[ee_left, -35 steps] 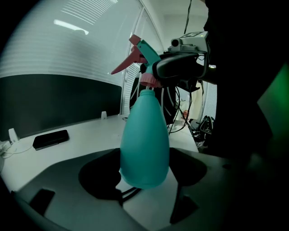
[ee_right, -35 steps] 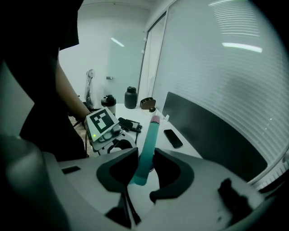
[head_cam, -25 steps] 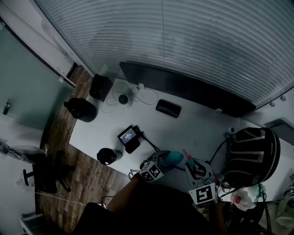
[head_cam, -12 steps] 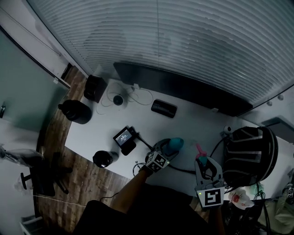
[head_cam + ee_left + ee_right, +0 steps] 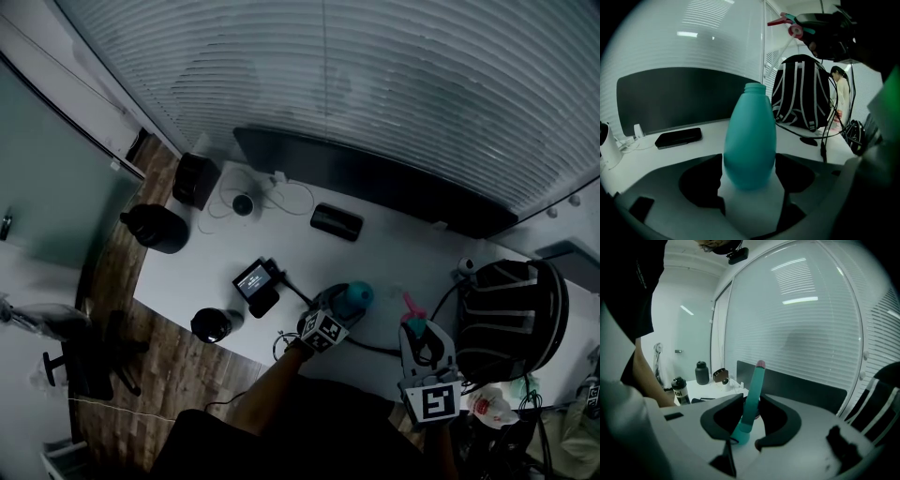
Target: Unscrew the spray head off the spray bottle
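Left claw [image 5: 750, 171] clamps teal spray bottle [image 5: 750, 131], neck uncapped, contents unseen. Right claw [image 5: 751, 404] clamps detached spray head [image 5: 755, 378].

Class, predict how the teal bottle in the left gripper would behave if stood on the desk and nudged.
The teal bottle tapers to a narrow neck, so its bulk sits low; it probably resists tipping. Its smooth, rounded sides look slippery and, once over, apt to roll. The neck is open, so any contents might spill.
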### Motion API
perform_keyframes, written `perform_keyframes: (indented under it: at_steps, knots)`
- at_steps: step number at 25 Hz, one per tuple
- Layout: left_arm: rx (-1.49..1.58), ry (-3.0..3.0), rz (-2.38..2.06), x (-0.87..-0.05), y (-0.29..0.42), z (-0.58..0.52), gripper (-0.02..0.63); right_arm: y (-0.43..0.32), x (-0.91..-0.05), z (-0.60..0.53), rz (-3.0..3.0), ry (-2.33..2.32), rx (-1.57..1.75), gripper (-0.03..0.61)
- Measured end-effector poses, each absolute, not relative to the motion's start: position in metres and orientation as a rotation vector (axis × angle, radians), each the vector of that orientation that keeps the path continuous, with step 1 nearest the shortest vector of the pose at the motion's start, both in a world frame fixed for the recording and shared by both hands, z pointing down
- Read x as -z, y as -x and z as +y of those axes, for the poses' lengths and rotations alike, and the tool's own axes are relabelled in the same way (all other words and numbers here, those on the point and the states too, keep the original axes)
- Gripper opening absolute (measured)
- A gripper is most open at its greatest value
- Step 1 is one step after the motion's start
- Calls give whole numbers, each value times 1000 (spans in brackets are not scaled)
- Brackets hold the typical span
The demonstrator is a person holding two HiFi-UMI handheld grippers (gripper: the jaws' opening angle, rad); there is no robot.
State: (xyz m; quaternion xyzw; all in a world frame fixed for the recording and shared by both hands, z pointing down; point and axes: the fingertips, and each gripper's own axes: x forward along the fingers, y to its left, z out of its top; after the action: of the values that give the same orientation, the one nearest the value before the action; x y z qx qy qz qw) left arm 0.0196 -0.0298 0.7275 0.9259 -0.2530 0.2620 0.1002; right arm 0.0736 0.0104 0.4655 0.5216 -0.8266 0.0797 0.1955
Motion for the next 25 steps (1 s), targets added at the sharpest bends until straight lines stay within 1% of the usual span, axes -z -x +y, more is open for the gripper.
perform_keyframes:
  at_steps: [8,15,21,25]
  knots:
    - [-735,-2804,-703,-707,-15,-19,353,-91,-480,16,-2359,-1517,-410,112]
    - [-680,-2781,-801,-677,27,-10,353,-94,-481,18,-2531,-1566,-577,112]
    - [-475,-2766,-954,-620,63,10,352,-98,-494,15,-2668,-1637,-962,112]
    - [-277,-2748,-932,-582,73,30,346,-92,-494,20,-2722,-1635,-1017,112]
